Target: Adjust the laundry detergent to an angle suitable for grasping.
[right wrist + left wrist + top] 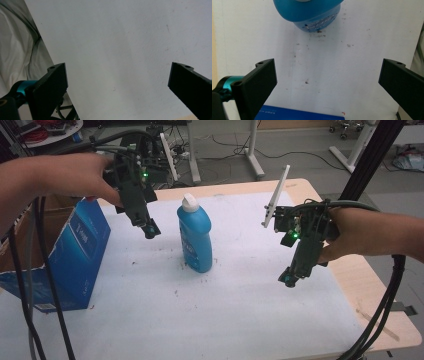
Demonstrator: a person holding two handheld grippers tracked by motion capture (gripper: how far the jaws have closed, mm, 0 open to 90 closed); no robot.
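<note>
The blue bottle (195,240) stands upright near the middle of the high view on the white table cover (200,320), its white cap (189,203) on top and a few dark crumbs scattered around its base. In your left gripper view its lower part sits at the top centre (312,15), above the gap between the jaws. Your left gripper (150,230) hangs just left of the bottle, jaws wide apart and gripping nothing. The blue box (75,255) stands at the left edge of the high view. Your right gripper (290,279) hovers over the cover at centre right, well apart from the bottle, its jaws also spread wide with nothing between them.
</note>
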